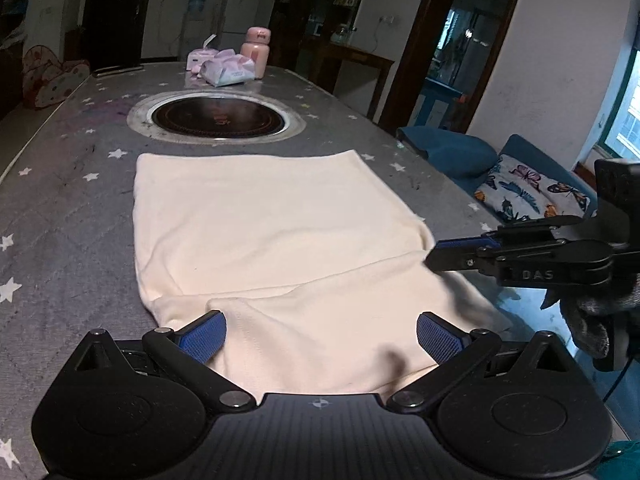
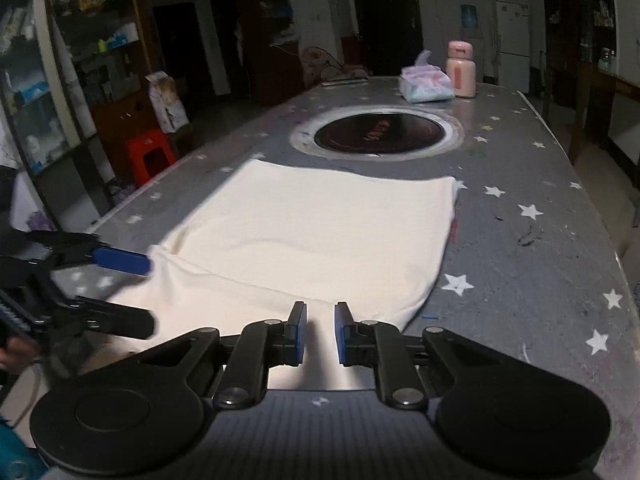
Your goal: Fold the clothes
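Observation:
A cream garment (image 1: 264, 236) lies flat on the grey star-print table (image 1: 60, 208), its near end folded into a loose flap. My left gripper (image 1: 320, 336) is wide open over the near edge of the garment, its blue pads either side of the cloth. In the right wrist view the garment (image 2: 320, 224) fills the middle, and my right gripper (image 2: 320, 332) has its jaws nearly closed with a narrow gap over the cloth's near edge. The right gripper (image 1: 452, 252) also shows at the right of the left wrist view. The left gripper (image 2: 140, 292) shows open at the left of the right wrist view.
A round built-in cooktop (image 1: 218, 118) sits beyond the garment. A pink bottle (image 1: 256, 50) and tissue packs (image 1: 226, 68) stand at the far end. A blue sofa with a butterfly cushion (image 1: 528, 192) lies past the table's right edge. A red stool (image 2: 150, 156) and shelves stand to the left.

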`<state>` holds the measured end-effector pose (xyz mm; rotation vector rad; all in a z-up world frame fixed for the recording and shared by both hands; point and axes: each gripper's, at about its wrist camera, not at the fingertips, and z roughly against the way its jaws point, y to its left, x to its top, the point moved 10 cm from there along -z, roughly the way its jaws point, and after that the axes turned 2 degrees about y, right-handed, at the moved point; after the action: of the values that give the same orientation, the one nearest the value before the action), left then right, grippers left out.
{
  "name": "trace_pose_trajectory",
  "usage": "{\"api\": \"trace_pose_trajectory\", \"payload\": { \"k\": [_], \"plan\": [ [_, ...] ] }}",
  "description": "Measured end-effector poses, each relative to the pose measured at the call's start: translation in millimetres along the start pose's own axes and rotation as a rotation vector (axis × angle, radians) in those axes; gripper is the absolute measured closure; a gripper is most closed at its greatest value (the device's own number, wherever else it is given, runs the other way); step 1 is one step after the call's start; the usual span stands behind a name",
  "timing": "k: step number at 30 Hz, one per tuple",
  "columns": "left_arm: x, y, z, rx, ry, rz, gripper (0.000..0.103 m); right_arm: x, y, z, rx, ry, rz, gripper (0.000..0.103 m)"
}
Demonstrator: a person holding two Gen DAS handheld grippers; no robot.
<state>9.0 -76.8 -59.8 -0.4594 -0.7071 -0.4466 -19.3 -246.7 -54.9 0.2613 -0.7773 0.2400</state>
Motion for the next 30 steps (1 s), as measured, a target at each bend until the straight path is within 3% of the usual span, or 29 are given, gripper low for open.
{"api": "trace_pose_trajectory", "payload": {
  "k": [5,11,15,20,26,30],
  "plan": [
    [-1,11,2,0.008,0.007,0.025,0.0,-8,-11,-4,-0.014,0.019,-0.027,0.091],
    [14,1,12,0.03,-0.072,-0.016,0.001,4,-5,0,-0.005,-0.011,-0.013,0.085],
    [14,7,6,0.154,-0.08,-0.076,0.005,2,-1,-7,0.005,0.004,-0.003,0.077],
    [10,26,2,0.282,-0.071,-0.109,0.006,0,0,-11,0.013,0.01,0.0,0.075],
    [6,59,5,0.395,-0.047,-0.105,0.005,-1,0,-13,0.012,0.01,0.003,0.074],
    [10,69,14,0.413,-0.067,-0.088,0.004,-2,0,-13,0.011,0.009,0.004,0.073]
  ]
}}
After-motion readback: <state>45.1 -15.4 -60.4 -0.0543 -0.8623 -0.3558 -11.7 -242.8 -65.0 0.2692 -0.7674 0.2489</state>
